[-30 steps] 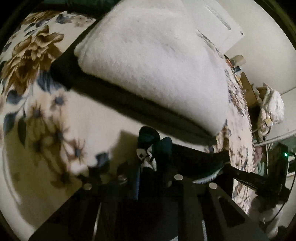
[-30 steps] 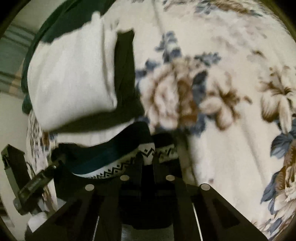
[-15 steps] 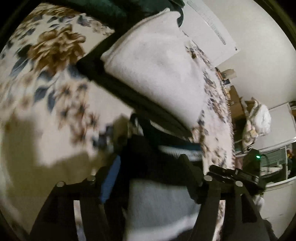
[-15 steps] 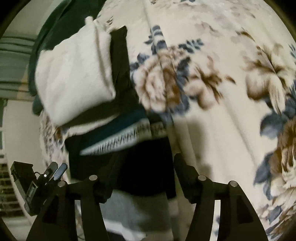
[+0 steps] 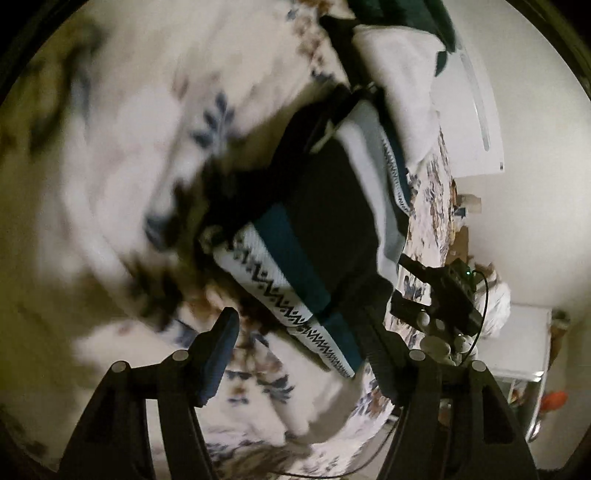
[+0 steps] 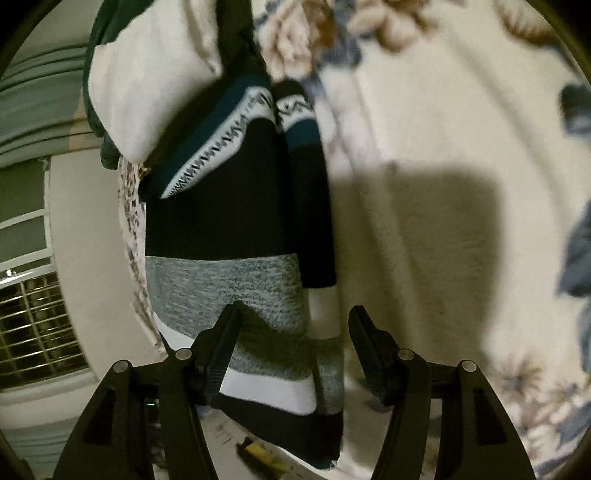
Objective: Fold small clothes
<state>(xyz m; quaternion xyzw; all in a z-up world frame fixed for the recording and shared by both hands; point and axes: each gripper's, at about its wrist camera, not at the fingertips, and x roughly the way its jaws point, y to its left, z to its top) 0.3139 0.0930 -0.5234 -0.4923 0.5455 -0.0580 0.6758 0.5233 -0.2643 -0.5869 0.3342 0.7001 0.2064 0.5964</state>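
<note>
A knitted sweater (image 5: 325, 206) with black, teal, grey and white zigzag bands lies folded on the floral bedspread (image 5: 122, 155). In the left wrist view its zigzag band runs toward my left gripper (image 5: 298, 323), which is open, the pads clear of the knit on either side. In the right wrist view the sweater (image 6: 229, 206) stretches away from me, with a sleeve folded along its right side. My right gripper (image 6: 294, 315) is open above the grey band, holding nothing.
A stack of folded white cloth (image 6: 147, 85) with dark green fabric (image 5: 406, 18) lies just beyond the sweater. The bed's edge runs along the sweater's side, with a barred window (image 6: 33, 325) past it. The bedspread (image 6: 443, 240) is bare to the right.
Both grippers were shut on the sweater's zigzag edge; both have opened, let it go and drawn back. The left view has rolled and swung sideways. The sweater now lies folded flat.
</note>
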